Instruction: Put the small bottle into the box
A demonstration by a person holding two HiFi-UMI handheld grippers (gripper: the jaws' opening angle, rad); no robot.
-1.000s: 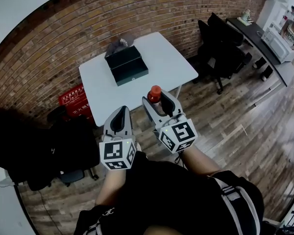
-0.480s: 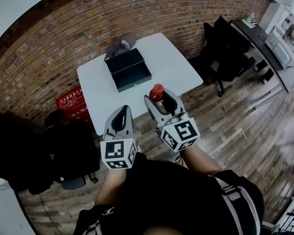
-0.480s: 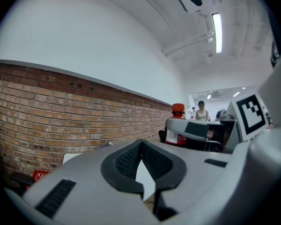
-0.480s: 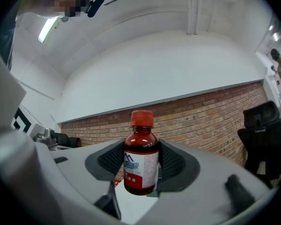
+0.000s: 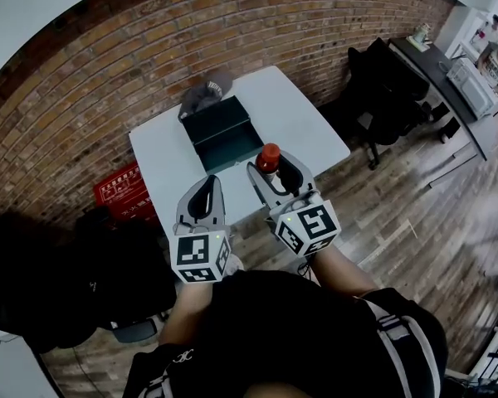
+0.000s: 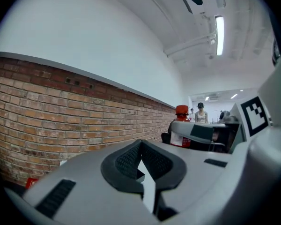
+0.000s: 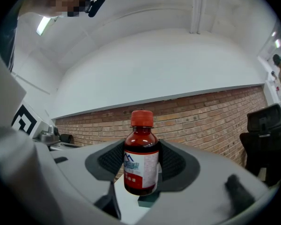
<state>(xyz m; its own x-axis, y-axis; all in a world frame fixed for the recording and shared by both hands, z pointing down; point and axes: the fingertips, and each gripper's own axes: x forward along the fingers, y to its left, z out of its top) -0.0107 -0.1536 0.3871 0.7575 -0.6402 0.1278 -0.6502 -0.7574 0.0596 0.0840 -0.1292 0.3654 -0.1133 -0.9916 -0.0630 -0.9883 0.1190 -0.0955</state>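
A small brown bottle [image 7: 141, 162] with a red cap and a white-and-red label stands upright between the jaws of my right gripper [image 7: 141, 165], which is shut on it. In the head view the bottle [image 5: 268, 157] is held over the near edge of the white table [image 5: 307, 118]. A dark green box [image 5: 225, 134] lies open on the table just beyond, its lid raised at the back. To the left my left gripper [image 5: 202, 203] is shut with nothing in it, its pads [image 6: 152, 161] touching. The bottle [image 6: 181, 131] also shows at the right of the left gripper view.
A grey cap [image 5: 206, 92] lies behind the box. A red crate [image 5: 122, 189] stands under the table by the brick wall. Black office chairs [image 5: 380, 81] and a desk [image 5: 444, 73] are at the right. A dark chair [image 5: 75, 280] is at the left.
The table and box have come closer and lower in the head view; the bottle now stands over the table's near edge. Both grippers keep their states.
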